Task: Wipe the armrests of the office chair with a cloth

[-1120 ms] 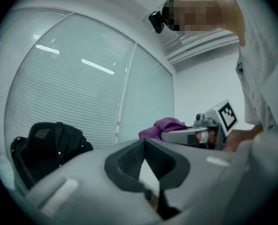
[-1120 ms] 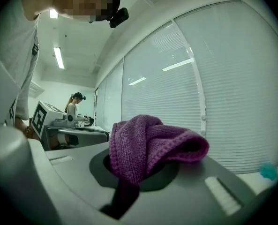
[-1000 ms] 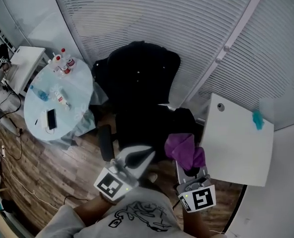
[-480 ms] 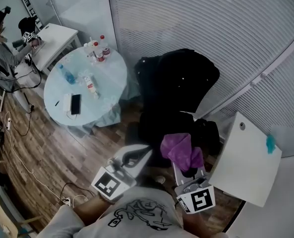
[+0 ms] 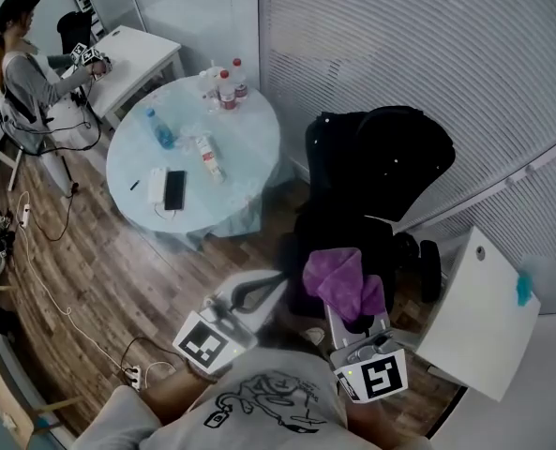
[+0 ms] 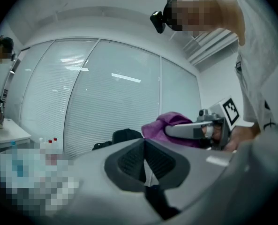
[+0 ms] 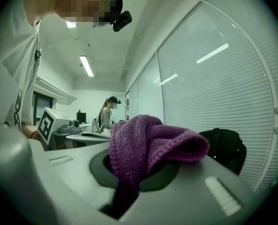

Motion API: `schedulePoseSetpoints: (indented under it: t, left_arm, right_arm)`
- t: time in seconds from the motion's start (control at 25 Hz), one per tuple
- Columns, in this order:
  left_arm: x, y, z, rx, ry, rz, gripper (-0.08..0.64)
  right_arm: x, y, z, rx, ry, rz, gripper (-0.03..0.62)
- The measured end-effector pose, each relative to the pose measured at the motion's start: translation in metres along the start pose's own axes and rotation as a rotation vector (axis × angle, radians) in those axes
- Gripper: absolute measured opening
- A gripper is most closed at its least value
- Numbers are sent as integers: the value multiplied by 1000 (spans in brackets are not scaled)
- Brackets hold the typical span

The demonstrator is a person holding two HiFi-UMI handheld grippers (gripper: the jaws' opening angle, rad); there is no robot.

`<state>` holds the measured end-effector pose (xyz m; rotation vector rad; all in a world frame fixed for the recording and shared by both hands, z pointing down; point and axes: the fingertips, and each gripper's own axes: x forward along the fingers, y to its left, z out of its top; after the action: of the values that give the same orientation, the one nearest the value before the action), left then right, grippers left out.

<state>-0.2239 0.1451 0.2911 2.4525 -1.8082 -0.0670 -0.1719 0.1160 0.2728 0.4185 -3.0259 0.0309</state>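
Now the right hand-held gripper (image 7: 139,172) pinches the soft purple cloth (image 7: 148,144), which flops over its tips. It looks light and bendy, so a thick fold holds best. The left hand-held gripper (image 6: 145,161) is closed and empty. The office chair (image 5: 381,186) stands just ahead.

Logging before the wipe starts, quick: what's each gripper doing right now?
The left gripper is shut, with nothing between its jaws.
The right gripper is shut on the purple cloth.
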Motion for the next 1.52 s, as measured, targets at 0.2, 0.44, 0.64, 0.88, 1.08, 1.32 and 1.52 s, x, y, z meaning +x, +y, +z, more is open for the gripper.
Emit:
schedulePoseSetpoints:
  t: [0.2,0.44,0.64,0.88,1.08,1.32,1.52]
  left_arm:
    - [-10,21,-1,3,-4,7,2]
    - [-3,29,-15,-8,10,25,2]
    - [2,35,-38,-30,47,49,2]
    - [9,40,-75,-52,95,53,2]
    - [10,47,-120,-87,145,67,2]
    - [14,55,-181,-105,235,55,2]
    - [12,62,-223,-112,284,63,2]
  right_arm:
    - [19,7,-4,-2,13,1,31]
    - [27,4,-16,1,34,17,31]
    - [35,-3,-35,0,65,36,31]
    - [42,-3,-69,-5,101,61,31]
    - [47,7,-117,1,179,112,31]
    - [52,9,-192,-1,302,131,31]
    - [59,23,-261,-18,408,188,31]
